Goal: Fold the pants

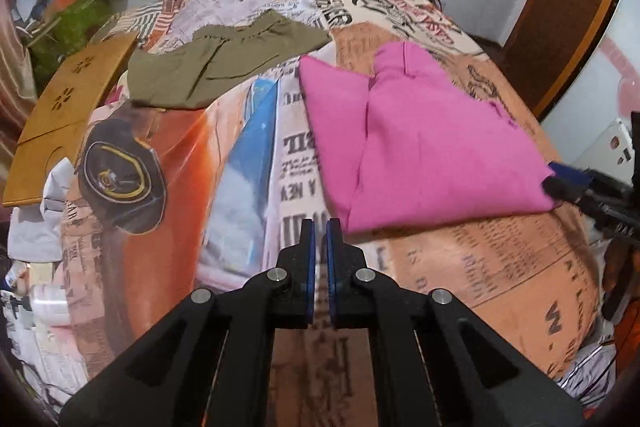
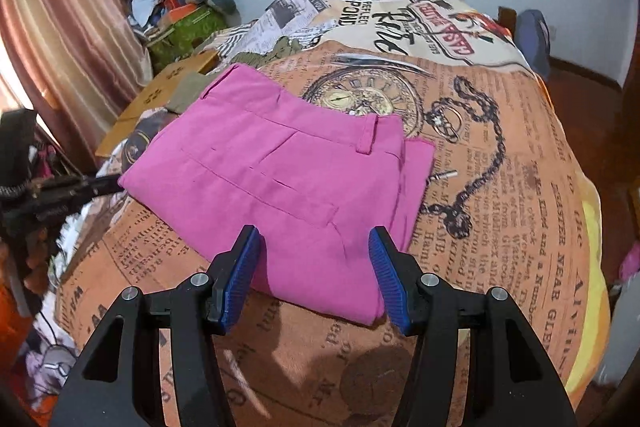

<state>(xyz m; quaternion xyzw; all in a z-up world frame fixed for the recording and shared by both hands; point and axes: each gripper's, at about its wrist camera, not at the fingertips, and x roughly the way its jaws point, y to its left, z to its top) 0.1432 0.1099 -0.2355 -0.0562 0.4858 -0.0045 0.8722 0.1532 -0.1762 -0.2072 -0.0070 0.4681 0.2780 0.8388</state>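
Observation:
The pink pants (image 1: 424, 143) lie folded into a compact rectangle on the printed bedspread (image 1: 500, 267); they also show in the right wrist view (image 2: 280, 187), waistband and belt loop on top. My left gripper (image 1: 320, 227) is shut and empty, just left of the pants' near corner. My right gripper (image 2: 314, 239) is open, jaws wide, hovering over the near edge of the pants; it shows at the pants' right corner in the left wrist view (image 1: 560, 183). The left gripper (image 2: 104, 183) appears at the pants' left corner in the right wrist view.
Olive green pants (image 1: 224, 63) lie folded farther back on the bed. A wooden board (image 1: 68, 115) leans at the left edge. A pile of clothes and a green bag (image 2: 188, 23) sit by the curtain (image 2: 68, 39). A wooden door (image 1: 560, 7) stands right.

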